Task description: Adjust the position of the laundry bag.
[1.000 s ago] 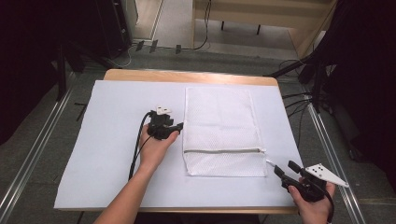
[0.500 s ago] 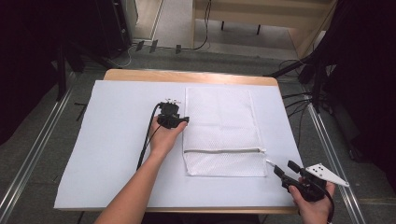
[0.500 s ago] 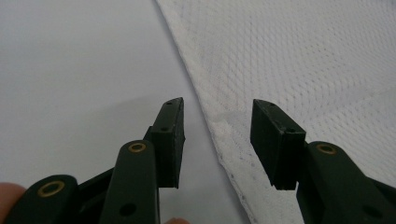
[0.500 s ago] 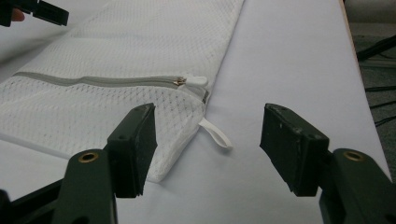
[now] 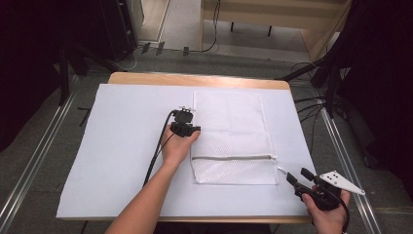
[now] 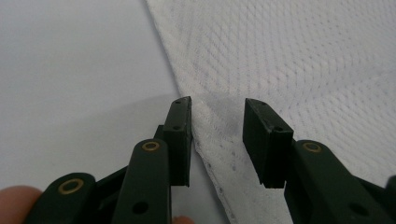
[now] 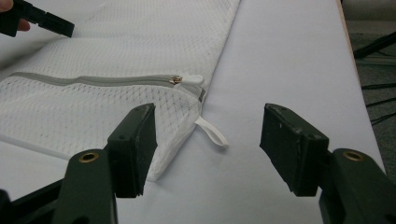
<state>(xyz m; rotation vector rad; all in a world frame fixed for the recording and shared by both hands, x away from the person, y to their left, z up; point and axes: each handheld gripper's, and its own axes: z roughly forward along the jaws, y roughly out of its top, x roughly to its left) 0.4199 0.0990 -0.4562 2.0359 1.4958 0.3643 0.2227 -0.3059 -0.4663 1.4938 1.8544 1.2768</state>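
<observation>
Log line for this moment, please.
left gripper: open, straddling mesh bag left edge | right gripper: open, near bag's zipper-end corner | zipper: closed

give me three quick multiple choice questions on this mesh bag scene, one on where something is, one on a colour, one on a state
1. Where is the left gripper?
A. at the left edge of the mesh bag
B. off the table
C. on the zipper pull

2. What colour is the zipper tape?
A. red
B. grey
C. black

3. How do the right gripper jaws stand?
A. shut on the loop
B. shut on the bag
C. open, holding nothing

Answers: 1 A, the left gripper view shows its jaws astride the bag's edge. 2 B, a grey band crosses the white mesh. 3 C, the right gripper view shows a wide gap, with the white loop lying free on the sheet.
</observation>
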